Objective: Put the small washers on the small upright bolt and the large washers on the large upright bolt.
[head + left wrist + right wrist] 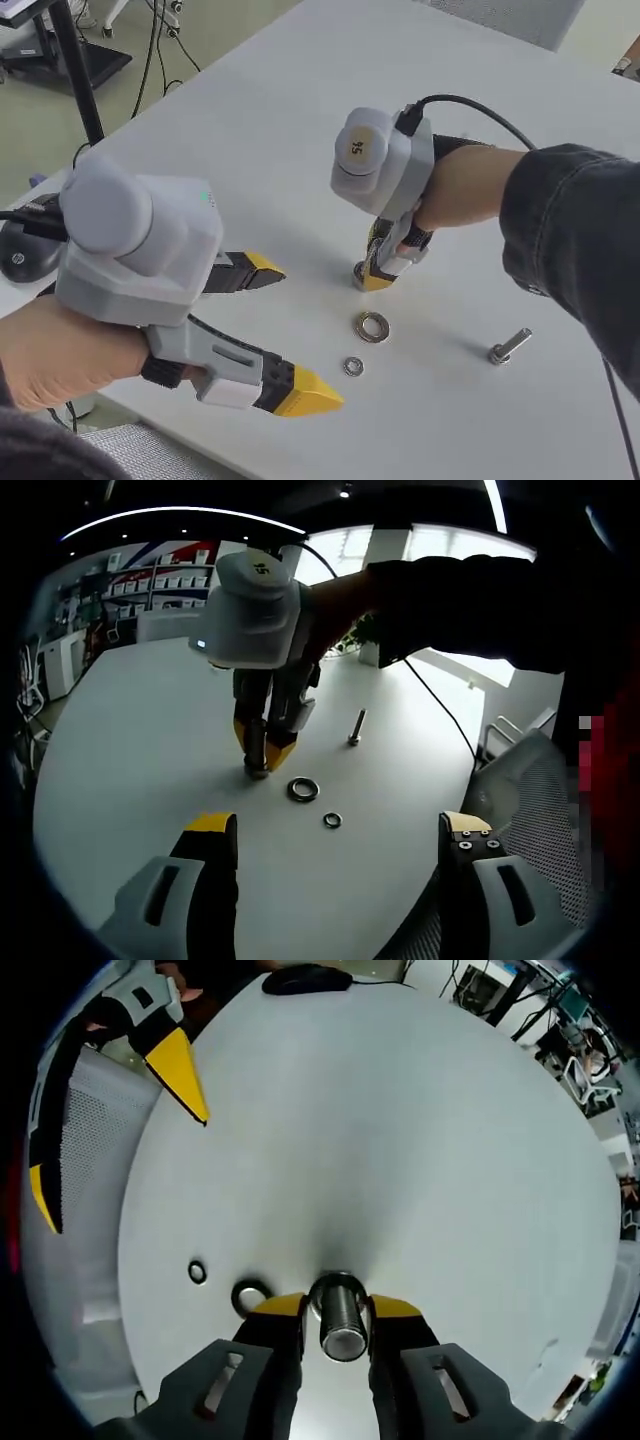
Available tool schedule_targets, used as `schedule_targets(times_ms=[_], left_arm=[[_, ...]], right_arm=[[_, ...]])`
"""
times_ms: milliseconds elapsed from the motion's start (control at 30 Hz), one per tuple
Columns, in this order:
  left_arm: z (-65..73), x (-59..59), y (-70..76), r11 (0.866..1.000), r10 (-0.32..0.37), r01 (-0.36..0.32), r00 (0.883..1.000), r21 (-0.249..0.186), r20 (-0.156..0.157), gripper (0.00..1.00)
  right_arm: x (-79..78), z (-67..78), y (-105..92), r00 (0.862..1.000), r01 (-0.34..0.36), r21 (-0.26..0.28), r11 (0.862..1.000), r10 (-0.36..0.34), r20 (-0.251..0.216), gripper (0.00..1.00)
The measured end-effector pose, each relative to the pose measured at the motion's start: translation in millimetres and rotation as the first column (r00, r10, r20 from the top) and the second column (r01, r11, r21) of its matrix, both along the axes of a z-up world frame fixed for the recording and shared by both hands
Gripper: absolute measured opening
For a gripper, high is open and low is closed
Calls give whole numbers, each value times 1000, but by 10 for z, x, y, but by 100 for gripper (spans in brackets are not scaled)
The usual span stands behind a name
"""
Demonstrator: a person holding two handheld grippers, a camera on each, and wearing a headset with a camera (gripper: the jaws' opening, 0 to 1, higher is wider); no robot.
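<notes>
My right tongs (375, 281) are clamped on the big bolt (343, 1325), upright on the bench (300, 120). My left tongs (295, 330) hang apart. The big washer (372, 326) and small washer (353, 366) lie near it, and the small bolt (509, 346) lies flat. The washers look thin, hard and slippery, so I'd pinch them by the rim. The sticker (357, 148) seems to read 54.

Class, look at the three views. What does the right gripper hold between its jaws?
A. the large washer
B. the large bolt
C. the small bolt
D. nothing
B: the right gripper is shut on the large bolt, while the small bolt lies on its side, apart.
</notes>
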State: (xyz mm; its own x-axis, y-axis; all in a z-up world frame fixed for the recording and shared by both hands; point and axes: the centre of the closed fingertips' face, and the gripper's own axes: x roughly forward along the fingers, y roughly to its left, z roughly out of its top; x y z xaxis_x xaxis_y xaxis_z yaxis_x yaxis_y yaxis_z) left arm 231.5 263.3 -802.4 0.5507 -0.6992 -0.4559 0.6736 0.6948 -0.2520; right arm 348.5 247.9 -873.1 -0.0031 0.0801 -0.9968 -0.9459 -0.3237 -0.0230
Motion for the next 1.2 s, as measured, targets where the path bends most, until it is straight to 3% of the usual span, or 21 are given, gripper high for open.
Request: schedule_targets(times_ms=[333,667,1200], left_arm=[[-3,-1,12,1000,-1,1,1000,2,2,82],[14,-2,5,1000,-7,7,1000,6,8,82],[90,12,-67,1000,-26,25,999,13,24,82]], right_arm=[[-30,82,-30,1000,21,26,999,-21,-15,28],[56,162,-75,999,52,57,997,-52,-5,30],[88,286,-368,993,116,70,991,-116,6,30]])
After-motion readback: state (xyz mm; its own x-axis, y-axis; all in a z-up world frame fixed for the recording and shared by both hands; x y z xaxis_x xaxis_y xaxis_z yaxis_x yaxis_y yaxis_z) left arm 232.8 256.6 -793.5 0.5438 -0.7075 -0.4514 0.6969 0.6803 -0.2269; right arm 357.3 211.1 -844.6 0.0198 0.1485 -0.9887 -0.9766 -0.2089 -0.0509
